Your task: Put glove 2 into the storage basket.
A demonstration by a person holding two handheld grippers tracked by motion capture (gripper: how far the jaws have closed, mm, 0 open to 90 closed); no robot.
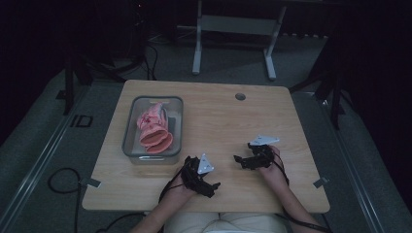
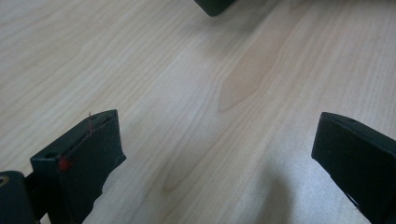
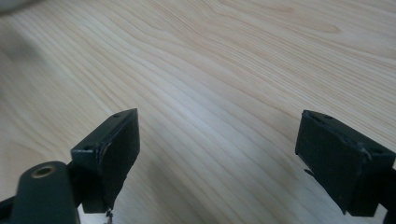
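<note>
- The pink gloves point(image 1: 154, 130) are seen piled in the clear bin point(image 1: 176, 127) at the table's point(image 1: 228, 121) left side.
- Both jaws are held wide and empty: left gripper point(image 1: 210, 186), right gripper point(image 1: 238, 159).
- The bin is judged nearer the left gripper, far-left of it.

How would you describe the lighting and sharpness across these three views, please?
High view: dim, surroundings nearly black, pink cloth in the clear bin soft. Left gripper view: bright table, soft shadows, near jaws blurred. Right gripper view: pale glare on the wood, jaws slightly soft.
</note>
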